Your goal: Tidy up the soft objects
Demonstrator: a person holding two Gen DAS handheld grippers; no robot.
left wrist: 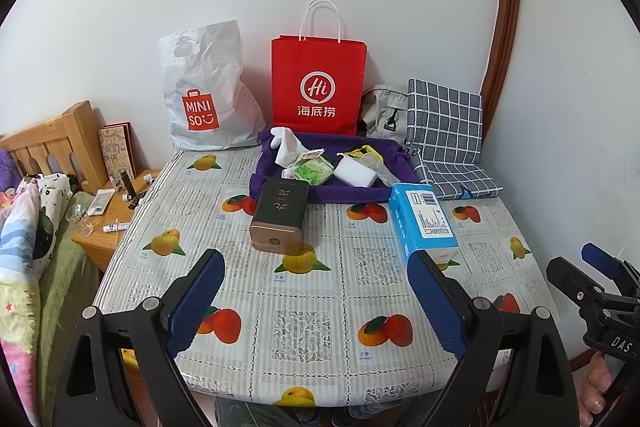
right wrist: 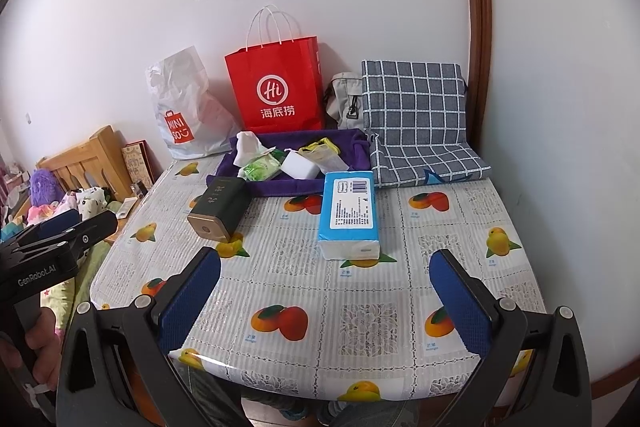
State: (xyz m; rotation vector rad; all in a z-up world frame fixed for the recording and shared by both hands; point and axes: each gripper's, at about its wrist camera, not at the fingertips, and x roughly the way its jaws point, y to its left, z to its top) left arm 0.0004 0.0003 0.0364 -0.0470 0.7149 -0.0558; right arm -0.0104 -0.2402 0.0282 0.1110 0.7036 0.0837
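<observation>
A purple cloth tray [left wrist: 276, 183] [right wrist: 276, 187] lies at the back of the table and holds a white cloth [left wrist: 286, 145] [right wrist: 248, 147], a green wipes pack [left wrist: 310, 173] [right wrist: 262, 169], a white sponge [left wrist: 356, 175] [right wrist: 298, 165] and a yellow packet [right wrist: 320, 151]. A blue tissue pack [left wrist: 422, 219] [right wrist: 350, 211] lies in front of the tray at the right. A dark tin [left wrist: 280, 213] [right wrist: 218, 209] lies at the left. My left gripper [left wrist: 316, 267] and right gripper [right wrist: 326, 273] are both open and empty above the table's near edge.
A red paper bag [left wrist: 318, 83] [right wrist: 280, 87], a white Miniso bag [left wrist: 204, 99] [right wrist: 184, 115], a grey bag [left wrist: 382, 111] and a checked blue cushion [left wrist: 444, 131] [right wrist: 416, 115] stand against the back wall. A wooden nightstand [left wrist: 108, 211] and a bed [left wrist: 24, 227] are at the left.
</observation>
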